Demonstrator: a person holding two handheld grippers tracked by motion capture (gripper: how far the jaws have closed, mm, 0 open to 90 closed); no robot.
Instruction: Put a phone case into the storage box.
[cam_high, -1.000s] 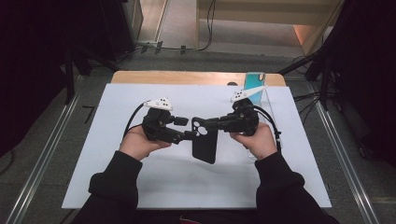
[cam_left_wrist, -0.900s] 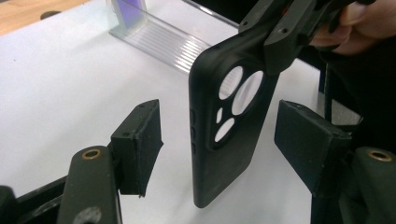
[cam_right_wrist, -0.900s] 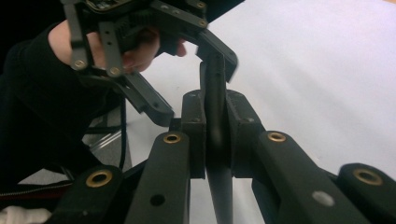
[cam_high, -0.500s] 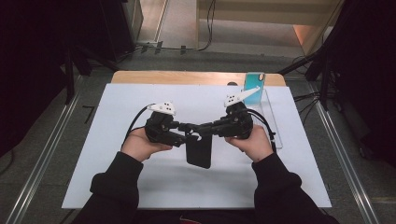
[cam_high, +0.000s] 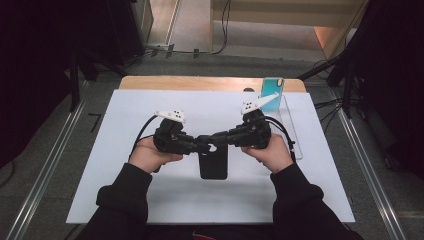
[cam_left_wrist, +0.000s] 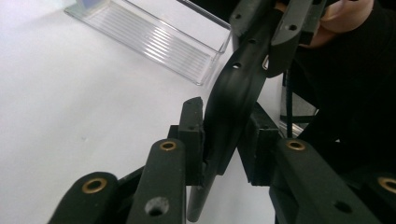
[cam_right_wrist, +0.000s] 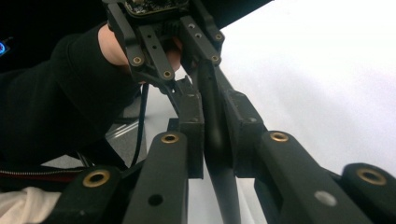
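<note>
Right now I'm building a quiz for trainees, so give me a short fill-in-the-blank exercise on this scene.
1. Both grippers hold a phone case whose colour is ____.
2. The right gripper grips the case's ____ edge in the high view.
3. The clear tray lies on the person's ____ side.
4. A ____ phone case stands at the tray's far end.
Missing words: black; top; right; turquoise

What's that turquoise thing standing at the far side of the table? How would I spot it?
Start at the white sheet covering the table and follow its far right edge to the clear plastic tray. At the tray's far end a turquoise phone case stands upright. Its bright colour sets it apart from the black phone case held mid-table.
</note>
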